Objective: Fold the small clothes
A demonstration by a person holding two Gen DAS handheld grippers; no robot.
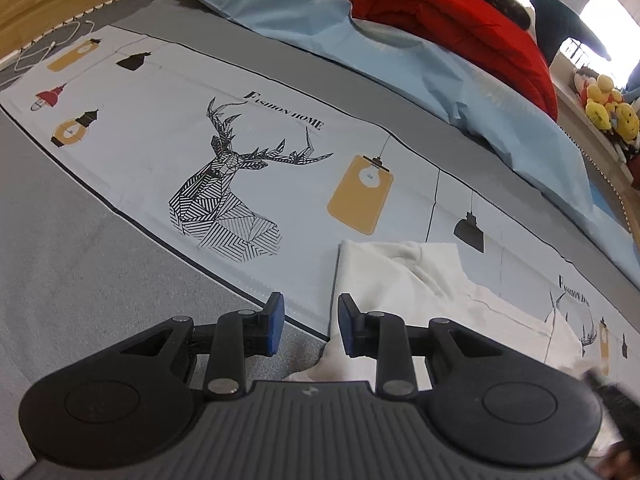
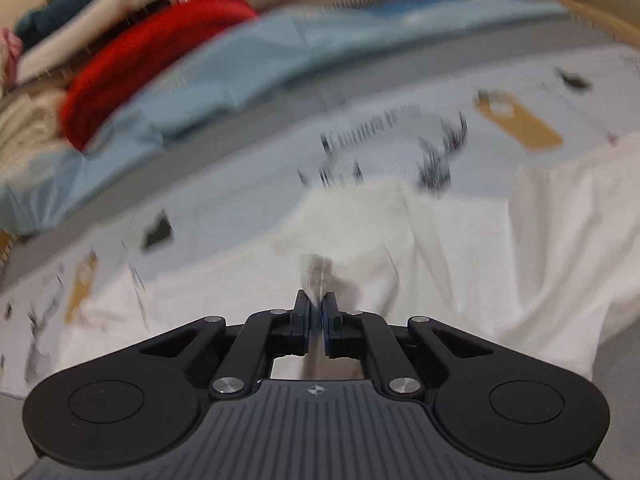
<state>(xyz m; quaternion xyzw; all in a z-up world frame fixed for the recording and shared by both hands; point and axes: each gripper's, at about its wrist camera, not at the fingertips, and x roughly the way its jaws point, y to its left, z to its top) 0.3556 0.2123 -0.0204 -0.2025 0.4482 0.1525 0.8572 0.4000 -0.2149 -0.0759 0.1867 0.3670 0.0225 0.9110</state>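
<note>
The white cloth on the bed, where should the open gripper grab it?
Probably the white cloth's near corner, which pokes out just under the open left gripper. Come straight down from above: that edge lies flat on the grey bedsheet, so one finger must slip under it. The right gripper already pinches a fold.

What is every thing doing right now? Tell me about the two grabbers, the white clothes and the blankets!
left gripper: open, holding nothing, at the garment's edge.
right gripper: shut on a pinch of white fabric.
white garment: lying rumpled on the bed, not folded neatly yet.
red blanket: folded, on the pile.
light blue quilt: bunched along the bed's far side.
</note>
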